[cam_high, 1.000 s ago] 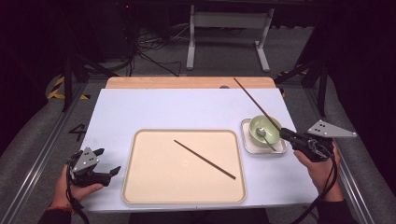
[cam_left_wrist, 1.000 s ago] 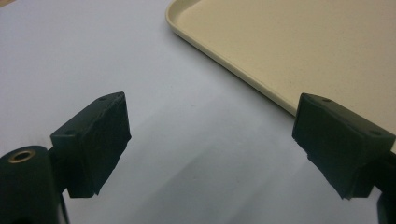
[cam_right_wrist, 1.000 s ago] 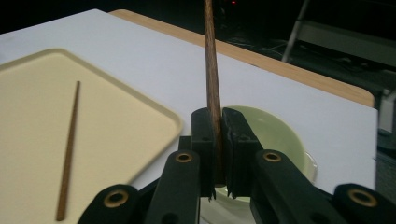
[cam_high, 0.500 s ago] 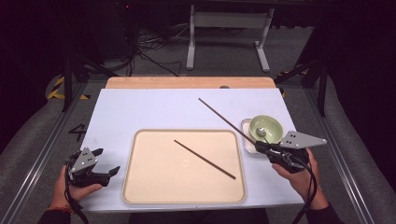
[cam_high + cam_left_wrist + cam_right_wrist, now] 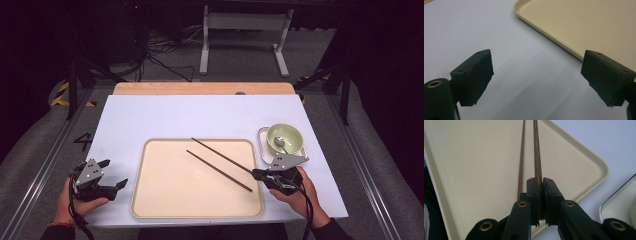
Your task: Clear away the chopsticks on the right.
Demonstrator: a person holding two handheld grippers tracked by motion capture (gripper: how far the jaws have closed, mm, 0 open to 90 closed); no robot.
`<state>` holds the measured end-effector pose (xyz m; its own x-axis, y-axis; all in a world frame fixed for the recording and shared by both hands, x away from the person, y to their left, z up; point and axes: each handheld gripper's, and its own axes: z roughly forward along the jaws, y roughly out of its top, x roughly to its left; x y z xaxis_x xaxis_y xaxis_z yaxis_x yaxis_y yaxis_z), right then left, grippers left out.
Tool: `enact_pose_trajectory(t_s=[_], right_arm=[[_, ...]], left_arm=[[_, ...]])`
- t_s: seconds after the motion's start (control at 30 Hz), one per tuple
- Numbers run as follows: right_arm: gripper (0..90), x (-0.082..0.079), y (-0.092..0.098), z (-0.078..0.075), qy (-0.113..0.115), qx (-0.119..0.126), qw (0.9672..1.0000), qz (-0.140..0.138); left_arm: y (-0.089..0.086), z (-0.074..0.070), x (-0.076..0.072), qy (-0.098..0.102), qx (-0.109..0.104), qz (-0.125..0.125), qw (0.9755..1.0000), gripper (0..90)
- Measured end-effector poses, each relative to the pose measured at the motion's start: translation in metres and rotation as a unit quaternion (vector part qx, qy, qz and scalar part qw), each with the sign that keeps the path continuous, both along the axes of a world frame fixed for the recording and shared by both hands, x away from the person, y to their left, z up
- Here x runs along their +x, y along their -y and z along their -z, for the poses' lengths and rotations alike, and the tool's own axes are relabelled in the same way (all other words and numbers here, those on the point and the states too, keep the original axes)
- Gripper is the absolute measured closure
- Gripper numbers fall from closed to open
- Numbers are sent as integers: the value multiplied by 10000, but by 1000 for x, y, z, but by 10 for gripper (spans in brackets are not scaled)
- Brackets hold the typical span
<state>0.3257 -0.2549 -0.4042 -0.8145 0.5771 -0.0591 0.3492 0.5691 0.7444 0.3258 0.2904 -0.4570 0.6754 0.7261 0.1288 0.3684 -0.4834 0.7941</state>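
One dark wooden chopstick (image 5: 220, 171) lies slantwise on the beige tray (image 5: 165, 200). My right gripper (image 5: 256, 174) is at the tray's right edge, shut on the near end of a second chopstick (image 5: 222, 156). That stick reaches over the tray, almost parallel to the first. In the right gripper view the held chopstick (image 5: 537, 157) runs up from between the pressed pads of the right gripper (image 5: 540, 181), with the lying chopstick (image 5: 522, 157) just left of it. My left gripper (image 5: 115, 173) rests by the tray's left edge. In its own view the left gripper (image 5: 536, 75) is open and holds nothing.
A green bowl (image 5: 285, 137) with a small object inside stands on a small metal tray (image 5: 262, 134), just behind my right hand. The white table top (image 5: 165, 115) extends behind the beige tray to a wooden strip (image 5: 200, 88). A tray corner (image 5: 529, 15) shows ahead of the left jaws.
My right gripper has moved left and down from beside the bowl to the tray's right edge, swinging the held chopstick low over the tray beside the other. The left hand stayed still.
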Motion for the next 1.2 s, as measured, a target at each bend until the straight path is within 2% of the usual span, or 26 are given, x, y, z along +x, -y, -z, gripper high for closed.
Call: enact_pose_trajectory(t_s=[0.07,0.1,0.2,0.33,1.0,1.1,1.2], right_arm=[[846,0,0,3,-30,-14,10000,-18],[846,1,-2,9,-121,-91,9999,-59],[846,3,-5,16,-186,-221,9995,-90],[845,5,-7,21,-259,-273,9992,-98],[838,17,-16,38,-559,-215,9982,-39],[813,16,-20,38,-587,-316,9978,-50],[779,14,-19,35,-607,-195,9980,-41]], left_arm=[[0,0,0,-10,-3,-5,10000,117],[1,0,0,-12,14,5,10000,117],[1,1,0,-16,27,14,10000,117],[0,1,0,-13,20,6,10000,117],[1,2,2,-51,53,40,10000,117],[1,1,1,-53,54,27,10000,117],[0,1,1,-55,33,32,10000,117]])
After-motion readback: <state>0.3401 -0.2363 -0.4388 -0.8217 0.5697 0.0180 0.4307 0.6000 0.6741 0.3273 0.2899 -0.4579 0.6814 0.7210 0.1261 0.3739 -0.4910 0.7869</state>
